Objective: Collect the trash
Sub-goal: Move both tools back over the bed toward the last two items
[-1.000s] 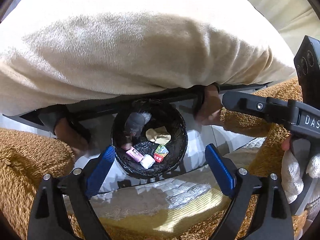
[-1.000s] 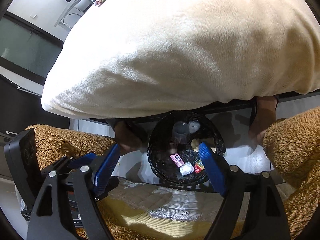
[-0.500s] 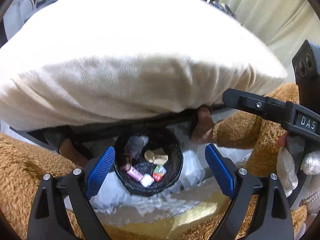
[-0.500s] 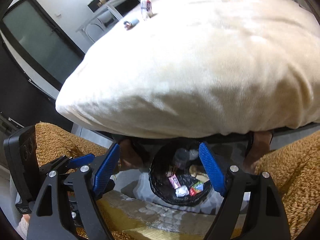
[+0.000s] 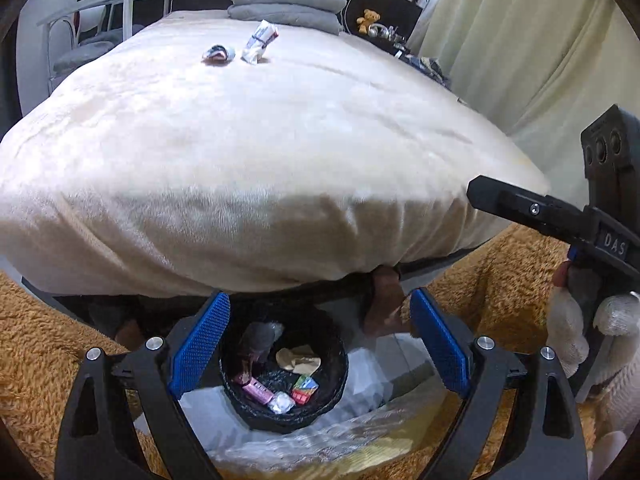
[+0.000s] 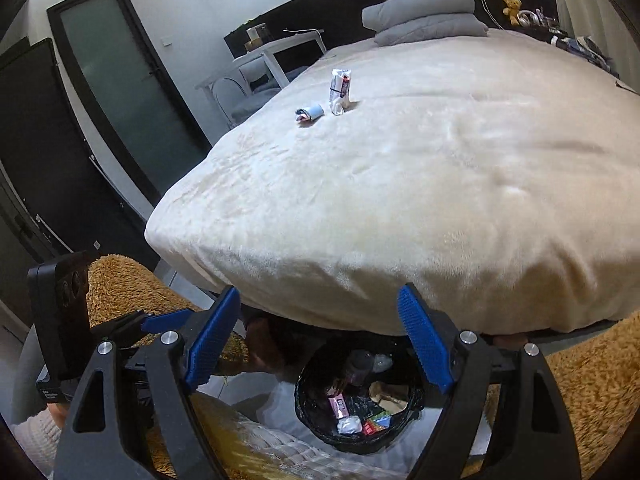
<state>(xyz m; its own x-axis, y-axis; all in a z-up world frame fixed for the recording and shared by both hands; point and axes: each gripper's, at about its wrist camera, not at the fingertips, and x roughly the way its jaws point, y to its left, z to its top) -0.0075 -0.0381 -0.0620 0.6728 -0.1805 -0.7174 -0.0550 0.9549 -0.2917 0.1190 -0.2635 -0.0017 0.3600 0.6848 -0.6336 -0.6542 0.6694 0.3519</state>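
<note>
A black bin (image 5: 336, 364) (image 6: 308, 408) lined with a black bag stands on the floor at the foot of the bed and holds several wrappers. Two pieces of trash lie far up on the cream bed cover: a white packet (image 5: 259, 42) (image 6: 340, 92) and a small crumpled wrapper (image 5: 216, 54) (image 6: 309, 114). My left gripper (image 5: 318, 344) is open and empty above the bin. My right gripper (image 6: 320, 340) is open and empty, also above the bin. The right gripper shows at the right of the left wrist view (image 5: 560, 216).
The bed (image 5: 280, 152) fills the middle. Folded grey blankets (image 5: 286, 6) lie at its head. Brown shaggy rugs (image 5: 48, 332) flank the bin. A white desk and chair (image 6: 260, 68) stand left, a dark door (image 6: 120, 88) beyond, curtains (image 5: 520, 40) right.
Both grippers have risen and tilted up from the bin. The top of the bed with the two pieces of trash has come into view. Both jaws stay open.
</note>
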